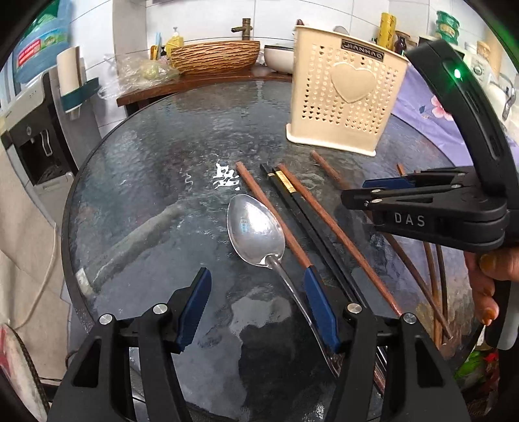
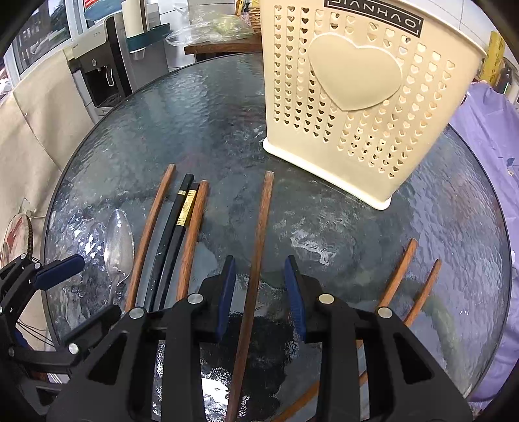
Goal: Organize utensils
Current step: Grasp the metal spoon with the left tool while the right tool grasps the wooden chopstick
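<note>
Round glass table (image 1: 155, 168), cream utensil holder (image 1: 347, 97), spoon (image 1: 256, 227), chopsticks (image 2: 256, 259)

Round glass table (image 1: 168, 155) fills the middle of the frame, dark rim curving down the left. Behind it, top centre, a woven basket (image 1: 215, 56) sits on a wooden counter (image 1: 207, 82), with a brass tap (image 1: 245, 28) rising above and a yellow soap bottle (image 1: 174, 40) just left. A white bowl (image 1: 278, 56) stands right of the basket. A water dispenser (image 1: 35, 142) is at far left, and purple floral cloth (image 1: 428, 107) at the right edge.
</note>
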